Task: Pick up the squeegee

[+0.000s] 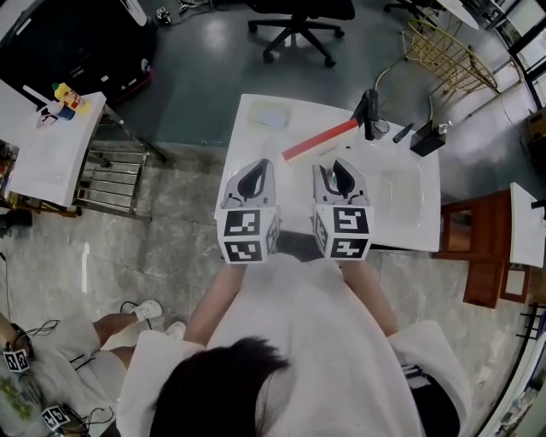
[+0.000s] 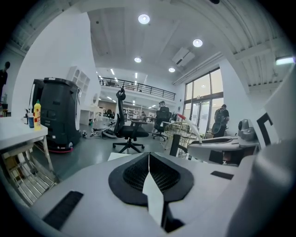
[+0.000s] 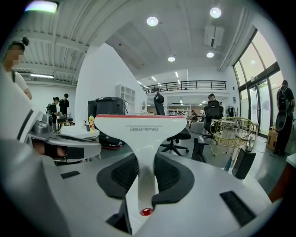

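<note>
My right gripper is shut on the white handle of the squeegee, whose red-edged blade slants out over the white countertop. In the right gripper view the squeegee stands upright between the pads of the right gripper, its wide head level on top. My left gripper hovers beside it at the left, shut, with nothing between its pads. In the left gripper view the left gripper has its pads meeting in a thin line, and the squeegee shows at the right.
The countertop holds a sink basin, a black faucet, a black holder and a round dish. Beyond stand an office chair and a wire basket. A white table with bottles is at the left.
</note>
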### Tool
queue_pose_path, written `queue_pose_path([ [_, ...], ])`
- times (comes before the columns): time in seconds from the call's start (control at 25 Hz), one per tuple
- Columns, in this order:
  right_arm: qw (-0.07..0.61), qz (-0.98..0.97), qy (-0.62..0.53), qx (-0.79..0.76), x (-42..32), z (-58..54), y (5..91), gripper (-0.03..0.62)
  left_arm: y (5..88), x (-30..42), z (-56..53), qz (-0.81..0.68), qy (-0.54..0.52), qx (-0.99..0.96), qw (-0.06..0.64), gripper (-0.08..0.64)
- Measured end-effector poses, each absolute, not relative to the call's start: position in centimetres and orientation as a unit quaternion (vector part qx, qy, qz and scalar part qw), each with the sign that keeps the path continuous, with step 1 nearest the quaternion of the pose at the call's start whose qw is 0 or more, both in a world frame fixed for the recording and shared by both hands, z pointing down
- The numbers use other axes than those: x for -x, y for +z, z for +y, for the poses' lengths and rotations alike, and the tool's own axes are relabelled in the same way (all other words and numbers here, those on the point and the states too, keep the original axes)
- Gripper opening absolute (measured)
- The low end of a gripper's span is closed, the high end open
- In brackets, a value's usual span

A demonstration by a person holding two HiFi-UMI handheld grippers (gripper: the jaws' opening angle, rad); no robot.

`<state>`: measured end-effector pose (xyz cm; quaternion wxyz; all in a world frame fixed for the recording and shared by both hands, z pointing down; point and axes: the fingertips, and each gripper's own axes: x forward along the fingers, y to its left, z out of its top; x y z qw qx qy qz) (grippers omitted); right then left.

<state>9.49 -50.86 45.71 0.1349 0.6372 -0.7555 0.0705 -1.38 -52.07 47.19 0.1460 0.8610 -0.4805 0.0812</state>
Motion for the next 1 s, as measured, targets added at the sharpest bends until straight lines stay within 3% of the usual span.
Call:
queue_pose_path([
  [1.0,0.13,-0.751,0.051,-0.645,-11.5,-49.4,44.6,0.109,46.6,-0.7,-51.1,-0.475,0.083,-0.866,0.134,0.026],
])
